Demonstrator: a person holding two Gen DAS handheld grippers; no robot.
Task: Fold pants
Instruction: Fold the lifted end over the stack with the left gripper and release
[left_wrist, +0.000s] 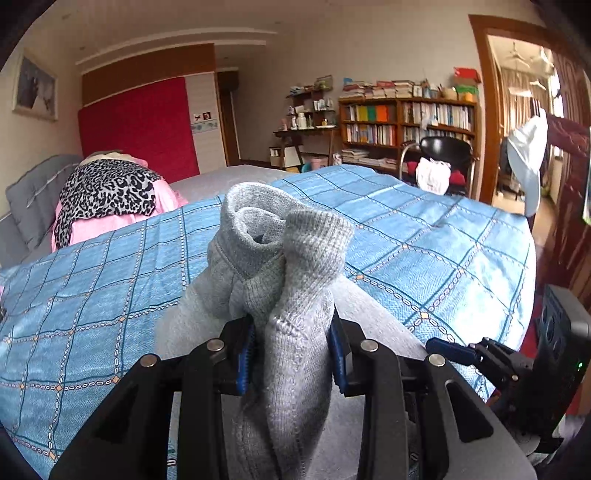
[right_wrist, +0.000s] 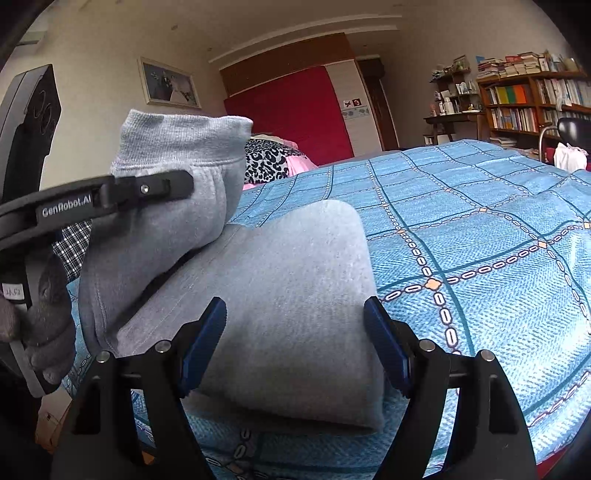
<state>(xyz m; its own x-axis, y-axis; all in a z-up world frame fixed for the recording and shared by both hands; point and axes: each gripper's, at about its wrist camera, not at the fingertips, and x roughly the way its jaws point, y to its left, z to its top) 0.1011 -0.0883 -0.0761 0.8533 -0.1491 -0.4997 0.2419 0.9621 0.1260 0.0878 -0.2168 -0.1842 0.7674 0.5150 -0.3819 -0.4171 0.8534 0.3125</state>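
The grey sweatpants (right_wrist: 288, 291) lie folded on the blue checked bedspread (right_wrist: 480, 229). My left gripper (left_wrist: 291, 354) is shut on the ribbed leg cuffs (left_wrist: 284, 236) and holds them lifted above the folded part; it shows from the side in the right wrist view (right_wrist: 147, 192). My right gripper (right_wrist: 295, 343) is open, its blue pads on either side of the folded pants' near end, low over the bed. Its fingertip (left_wrist: 450, 350) shows at the right in the left wrist view.
A pink and leopard-print pile (left_wrist: 110, 199) lies at the bed's far left by a grey headboard. Beyond the bed stand a bookshelf (left_wrist: 406, 122), a black chair (left_wrist: 443, 155) and a red wall panel. A doorway opens at the right.
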